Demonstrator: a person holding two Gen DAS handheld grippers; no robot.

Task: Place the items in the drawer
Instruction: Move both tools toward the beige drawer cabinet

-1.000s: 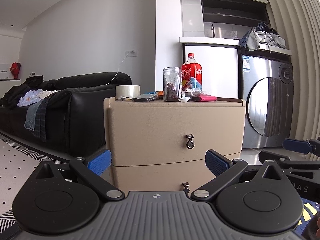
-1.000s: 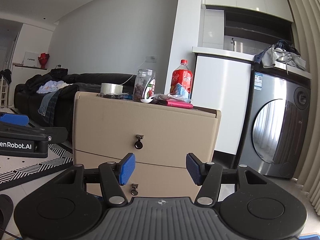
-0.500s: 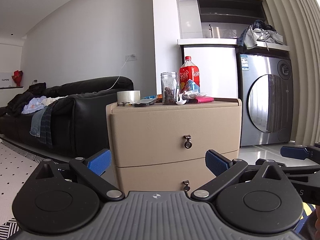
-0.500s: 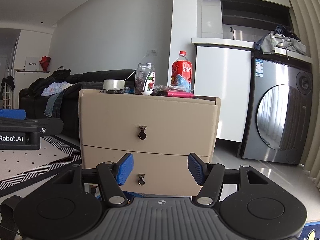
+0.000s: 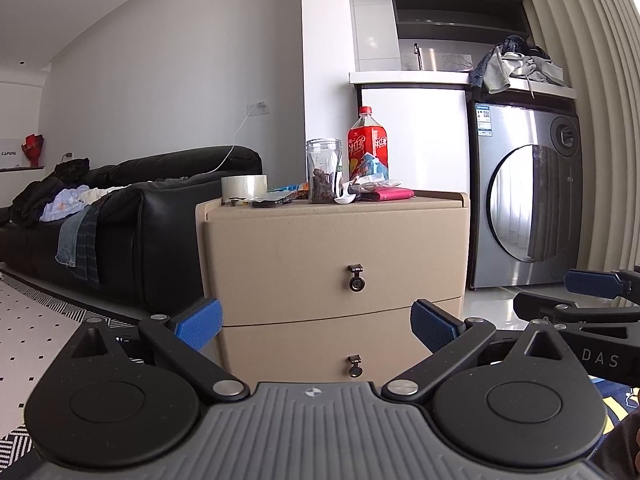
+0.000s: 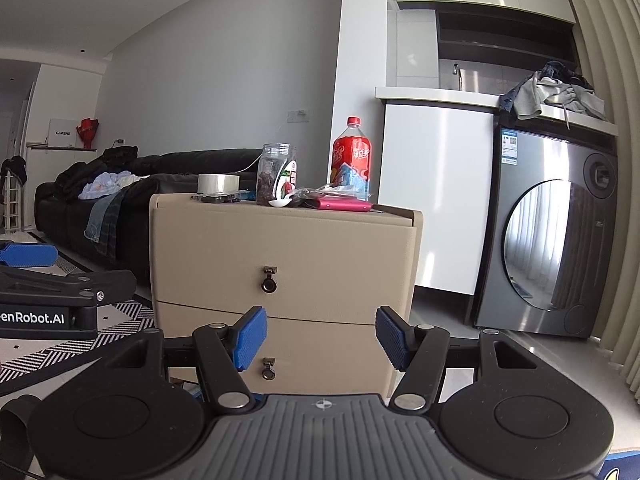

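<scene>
- While both grippers hang low in front of a beige two-drawer cabinet (image 5: 336, 264), neither holds anything: the left gripper (image 5: 316, 322) has its fingers spread wide, the right gripper (image 6: 318, 338) has its fingers apart but somewhat narrower.
- Both drawers are shut. The upper drawer (image 6: 280, 264) and lower drawer (image 6: 276, 352) each carry a small ring pull; the upper pull (image 5: 356, 280) sits mid-front.
- Items stand on the cabinet top: a tape roll (image 5: 244, 186) at the left, a dark flat object (image 5: 270, 202) beside it, a glass jar (image 5: 323, 170), a red soda bottle (image 5: 367, 144) behind, a white spoon (image 5: 345, 199), a pink case (image 5: 390, 194) with a clear wrapper (image 6: 320, 192) on it.
- Whether anything already lies inside a drawer cannot be told; the scene fits items waiting to go in as well as a drawer closed again with these left out.
- Risks, as judgement: the ring pull is small and loose-hanging, so wide fingers could slip off it or close beside it.
- The bottle and jar are tall and crowded; reaching past one could tip the other or sweep the spoon off the edge.
- The wrapper looks slick and could slide from a pinch.
- The two grippers are near each other and could collide.
</scene>
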